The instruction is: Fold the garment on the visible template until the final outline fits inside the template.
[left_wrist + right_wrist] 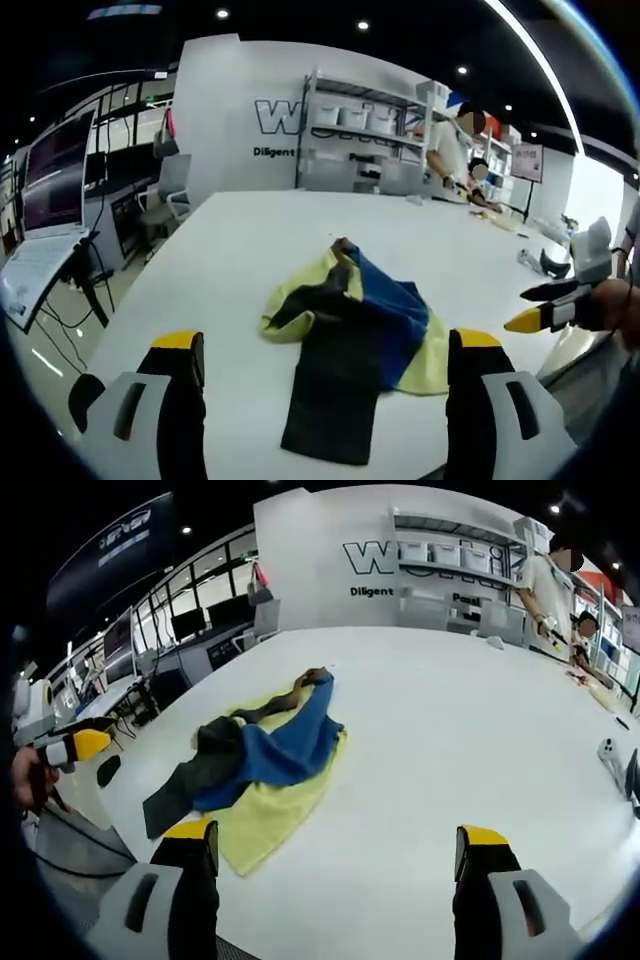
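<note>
Item: crumpled garment (350,350) in blue, black and yellow, lying bunched on the white table (220,260). We held the left gripper (325,375) and right gripper (335,855) wide apart, both empty. We judged spreading it flat should precede any fold

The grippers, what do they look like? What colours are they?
Each gripper has two black jaws with yellow tips and pale grey housings with slots at the base. That goes for the left gripper and the right gripper. Seen from the side, the jaws taper to pointed yellow tips, and a white block sits on top.
</note>
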Available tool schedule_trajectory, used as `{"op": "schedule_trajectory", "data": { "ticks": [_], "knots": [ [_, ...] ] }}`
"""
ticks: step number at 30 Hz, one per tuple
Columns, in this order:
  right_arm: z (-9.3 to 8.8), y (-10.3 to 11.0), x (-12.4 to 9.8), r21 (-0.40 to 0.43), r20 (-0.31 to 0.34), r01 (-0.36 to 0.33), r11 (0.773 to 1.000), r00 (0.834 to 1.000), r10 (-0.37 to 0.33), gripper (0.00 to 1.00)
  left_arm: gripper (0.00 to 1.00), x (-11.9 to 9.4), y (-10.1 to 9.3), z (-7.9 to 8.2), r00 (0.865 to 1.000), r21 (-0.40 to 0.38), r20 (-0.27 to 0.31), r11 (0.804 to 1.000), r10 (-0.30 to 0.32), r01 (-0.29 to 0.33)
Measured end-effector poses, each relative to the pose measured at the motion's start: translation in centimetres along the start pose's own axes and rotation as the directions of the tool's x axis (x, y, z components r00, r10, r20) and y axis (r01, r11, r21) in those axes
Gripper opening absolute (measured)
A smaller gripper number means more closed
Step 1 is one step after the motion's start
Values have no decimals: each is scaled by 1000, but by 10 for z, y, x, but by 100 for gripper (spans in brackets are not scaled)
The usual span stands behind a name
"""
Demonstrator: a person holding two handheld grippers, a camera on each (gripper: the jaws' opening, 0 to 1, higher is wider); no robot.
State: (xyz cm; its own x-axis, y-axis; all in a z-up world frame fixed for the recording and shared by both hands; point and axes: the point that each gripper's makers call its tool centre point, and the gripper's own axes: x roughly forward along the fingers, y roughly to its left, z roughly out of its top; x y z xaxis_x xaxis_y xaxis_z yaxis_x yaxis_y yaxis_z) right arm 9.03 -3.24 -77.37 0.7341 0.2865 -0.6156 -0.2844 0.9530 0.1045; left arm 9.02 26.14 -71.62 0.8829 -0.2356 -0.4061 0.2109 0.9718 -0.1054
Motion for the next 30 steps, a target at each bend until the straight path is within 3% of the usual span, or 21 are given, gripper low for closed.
{"op": "schedule_trajectory", "data": {
  "ticks": [6,16,23,30],
  "knots": [
    [6,6,1,-22,8,-12,1000,1000,12,98,94,0,1,-1,1000,-3,-3,1000,-5,5],
    [20,42,16,-106,17,-103,989,994,105,99,94,-3,5,-3,1000,-4,-9,1000,4,-4],
    [27,53,20,-138,21,-135,981,990,139,98,94,-3,6,-3,1000,-3,-13,1000,7,-7],
    [31,86,30,-235,-1,-229,945,972,236,94,93,-6,6,0,1000,-3,-6,1000,3,-3]
  ]
}}
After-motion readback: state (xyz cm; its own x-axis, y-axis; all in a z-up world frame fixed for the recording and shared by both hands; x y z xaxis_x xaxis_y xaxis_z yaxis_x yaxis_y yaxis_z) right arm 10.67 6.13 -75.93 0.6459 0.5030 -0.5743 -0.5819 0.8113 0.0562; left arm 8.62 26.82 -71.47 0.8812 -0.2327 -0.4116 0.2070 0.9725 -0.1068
